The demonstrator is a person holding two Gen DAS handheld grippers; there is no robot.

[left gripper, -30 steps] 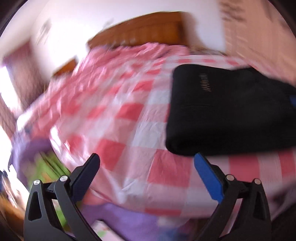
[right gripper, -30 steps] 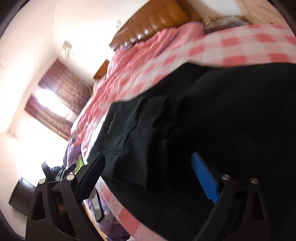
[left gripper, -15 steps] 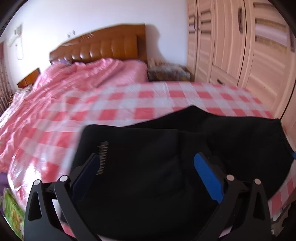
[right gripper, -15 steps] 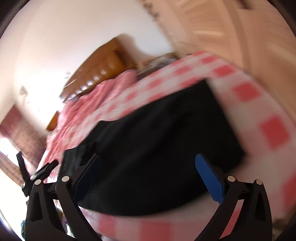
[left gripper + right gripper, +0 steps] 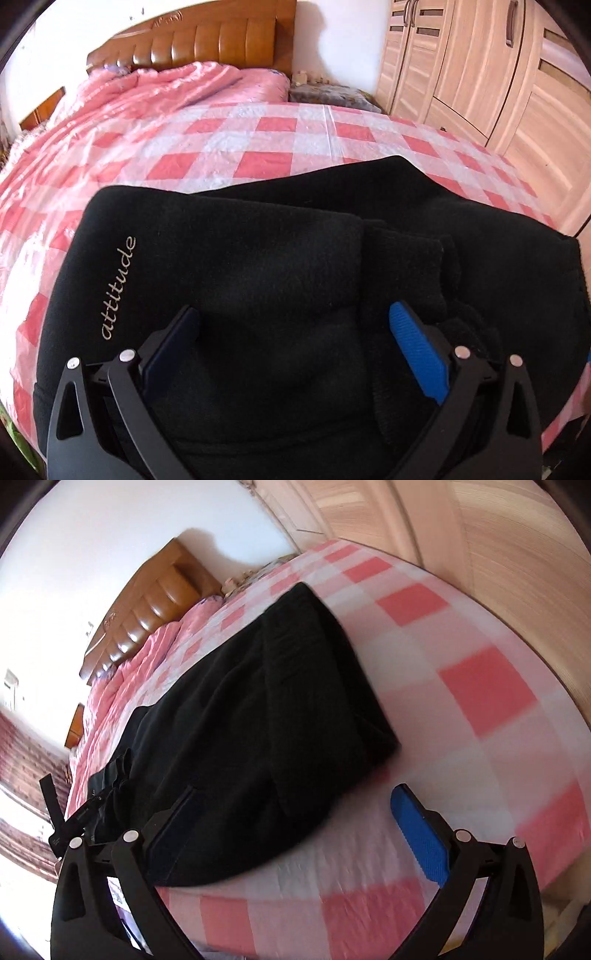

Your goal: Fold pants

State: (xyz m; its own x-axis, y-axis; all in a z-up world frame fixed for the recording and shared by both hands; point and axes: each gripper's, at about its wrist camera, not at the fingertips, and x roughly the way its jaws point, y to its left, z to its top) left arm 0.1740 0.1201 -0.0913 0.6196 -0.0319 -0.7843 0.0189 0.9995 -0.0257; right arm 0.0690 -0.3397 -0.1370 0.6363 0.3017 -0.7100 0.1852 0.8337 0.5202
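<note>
The left tool (image 5: 293, 334) hangs with its jaws spread wide and nothing between them, low over the black pants (image 5: 258, 295), which fill the space beneath its blue pads (image 5: 417, 354). The right tool (image 5: 293, 818) is likewise spread and empty, tilted over the bed's near edge; its left finger lies in front of the dark fabric while the right one sits over bare checks (whether either pad touches the cloth cannot be told).

The pants (image 5: 258, 720) lie folded into a thick rectangular bundle on the bed (image 5: 266, 140), near its foot edge. The word "attitude" (image 5: 119, 288) runs in pale script along the bundle's left side in the left view, and a folded layer ends in a seam just beyond the right pad.

Past the bundle stretches the pink-and-white checked sheet, then a rumpled pink quilt (image 5: 177, 85). Behind stands a wooden headboard (image 5: 207, 40), with a light wood wardrobe (image 5: 480, 74) at right.
</note>
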